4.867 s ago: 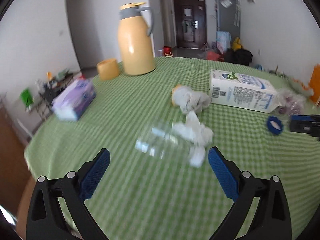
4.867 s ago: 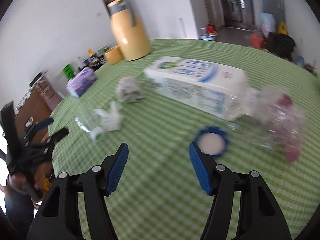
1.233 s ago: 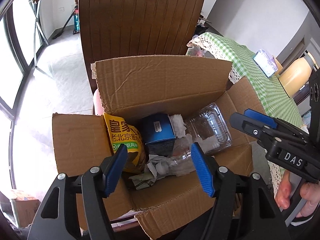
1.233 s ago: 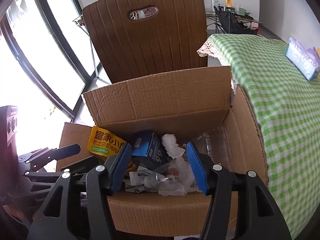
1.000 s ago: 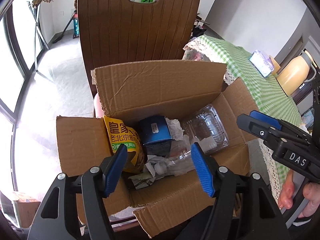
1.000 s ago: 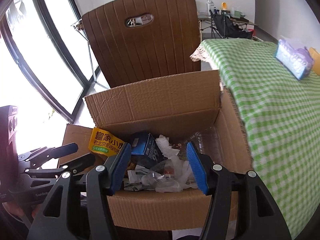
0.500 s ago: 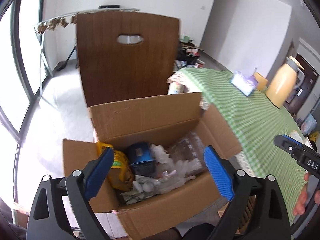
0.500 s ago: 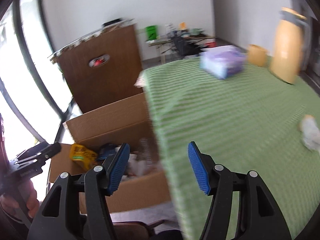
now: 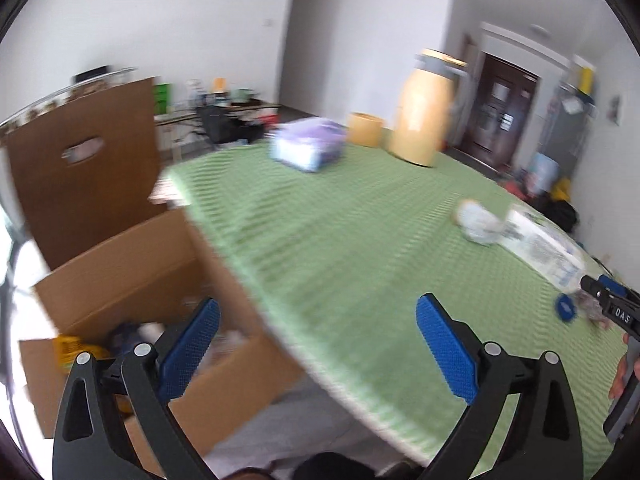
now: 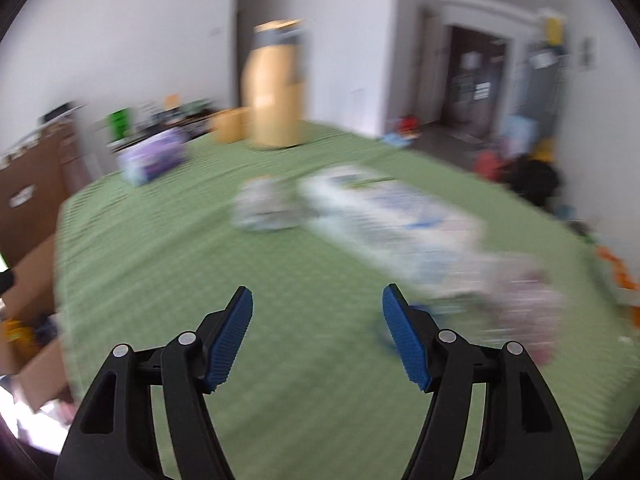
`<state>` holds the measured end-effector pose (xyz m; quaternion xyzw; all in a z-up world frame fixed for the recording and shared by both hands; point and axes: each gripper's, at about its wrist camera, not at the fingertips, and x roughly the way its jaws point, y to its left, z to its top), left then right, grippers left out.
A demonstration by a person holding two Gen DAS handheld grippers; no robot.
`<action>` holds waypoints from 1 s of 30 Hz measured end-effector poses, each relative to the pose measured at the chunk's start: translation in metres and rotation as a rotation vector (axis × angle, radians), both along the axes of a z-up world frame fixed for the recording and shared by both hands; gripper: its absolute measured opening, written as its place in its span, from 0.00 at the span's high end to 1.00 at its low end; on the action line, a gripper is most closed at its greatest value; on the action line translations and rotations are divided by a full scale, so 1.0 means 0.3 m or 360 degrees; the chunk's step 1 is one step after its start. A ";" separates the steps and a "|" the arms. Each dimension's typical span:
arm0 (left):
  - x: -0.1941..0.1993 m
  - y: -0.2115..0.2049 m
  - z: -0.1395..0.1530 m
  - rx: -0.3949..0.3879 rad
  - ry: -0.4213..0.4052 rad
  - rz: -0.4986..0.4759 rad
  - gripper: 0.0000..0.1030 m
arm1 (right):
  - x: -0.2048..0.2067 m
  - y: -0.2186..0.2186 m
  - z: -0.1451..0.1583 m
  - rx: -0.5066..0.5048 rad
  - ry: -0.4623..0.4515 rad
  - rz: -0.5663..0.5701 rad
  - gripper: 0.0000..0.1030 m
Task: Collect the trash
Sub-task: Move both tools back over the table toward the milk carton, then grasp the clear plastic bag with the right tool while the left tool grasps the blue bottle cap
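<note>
Both views are blurred by motion. My left gripper [image 9: 318, 320] hangs over the near edge of the green checked table [image 9: 340, 240], its jaws opening wide with nothing between them. The cardboard box [image 9: 132, 280] of trash sits low at the left. A crumpled tissue [image 9: 476, 222], a white milk carton [image 9: 544, 246] and a blue cap [image 9: 566, 309] lie at the right. My right gripper [image 10: 316, 320] is over the table, jaws opening and empty, with the tissue [image 10: 264, 208], carton [image 10: 392, 216], a blue cap [image 10: 386, 330] and a clear crumpled wrapper [image 10: 528, 312] ahead.
A yellow thermos [image 9: 424, 116], a yellow cup [image 9: 365, 130] and a purple tissue pack [image 9: 308, 148] stand at the table's far side. A brown chair [image 9: 80, 168] rises behind the box. The other gripper and a hand [image 9: 620, 360] show at the left wrist view's right edge.
Both grippers have swung away from the cardboard box toward the table. The left jaws have spread much wider and the right ones slightly; the trash dropped earlier stays in the box.
</note>
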<state>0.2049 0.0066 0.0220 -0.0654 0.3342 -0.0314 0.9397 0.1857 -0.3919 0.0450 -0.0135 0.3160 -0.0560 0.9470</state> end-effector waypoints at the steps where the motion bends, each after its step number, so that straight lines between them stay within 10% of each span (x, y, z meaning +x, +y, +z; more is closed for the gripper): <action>1: 0.010 -0.047 0.001 -0.0008 0.0001 -0.0040 0.08 | -0.021 -0.072 0.008 -0.0039 -0.0032 -0.0070 0.37; 6: 0.061 -0.312 0.016 -0.0030 0.0013 -0.0267 0.08 | -0.054 -0.349 -0.008 -0.0239 -0.0022 -0.0384 0.37; 12: 0.073 -0.589 0.027 0.0066 -0.0005 -0.0506 0.08 | -0.020 -0.515 -0.117 -0.0010 0.0122 -0.0358 0.37; 19: 0.084 -0.859 -0.004 0.0199 0.0015 -0.0731 0.08 | -0.076 -0.583 -0.096 0.0288 0.0001 -0.0220 0.75; 30: 0.178 -1.304 -0.164 0.0353 0.0155 -0.1052 0.08 | -0.272 -0.786 0.060 0.0632 -0.0453 -0.0482 0.75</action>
